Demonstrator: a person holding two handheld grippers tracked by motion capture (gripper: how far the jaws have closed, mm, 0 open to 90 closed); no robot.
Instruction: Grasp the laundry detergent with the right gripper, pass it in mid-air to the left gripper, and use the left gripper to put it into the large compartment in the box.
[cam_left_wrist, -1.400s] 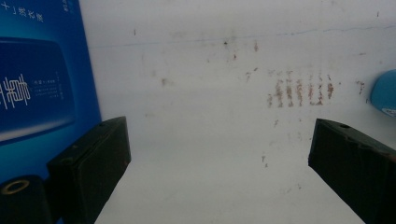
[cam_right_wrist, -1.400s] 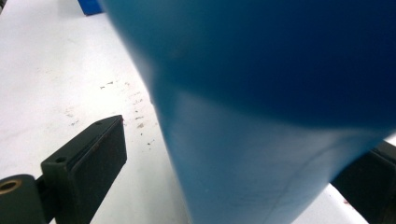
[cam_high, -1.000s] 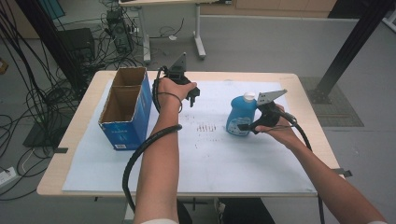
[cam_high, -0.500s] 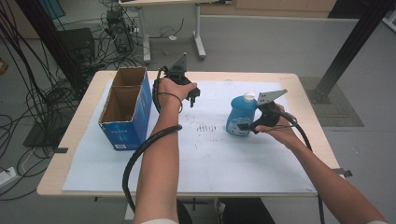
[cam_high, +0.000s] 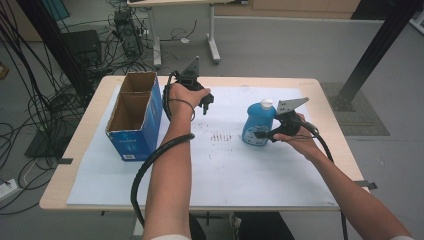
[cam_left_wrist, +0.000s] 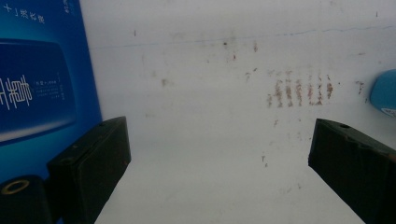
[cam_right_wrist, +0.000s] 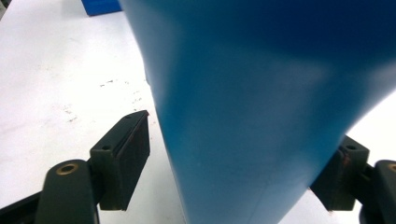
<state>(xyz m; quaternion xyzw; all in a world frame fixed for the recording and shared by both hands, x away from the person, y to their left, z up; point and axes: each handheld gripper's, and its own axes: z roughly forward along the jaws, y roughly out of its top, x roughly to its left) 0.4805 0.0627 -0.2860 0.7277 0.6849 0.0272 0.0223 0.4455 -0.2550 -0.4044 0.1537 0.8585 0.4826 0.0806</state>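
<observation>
Bottle (cam_high: 258, 125) stands upright between right gripper (cam_high: 264, 134) fingers, closing.

- Our left gripper (cam_high: 204, 103) is black, topped by a grey three-cornered plate, with a thick black ribbed cable trailing from it.
- Our right gripper (cam_high: 263, 134) matches it: black body, grey plate, black cable.
- Its blocky jaws have recessed screw holes.
- Our forearms are bare; white sleeve edges show.

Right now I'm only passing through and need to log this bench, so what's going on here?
A person works at a paper-covered table with two handheld grippers. The right gripper has just been closing its jaws around a blue bottle; in its own view a gap remains at one pad, so the grip isn't firm yet. The left gripper hangs open near an open blue box, holding nothing.
</observation>
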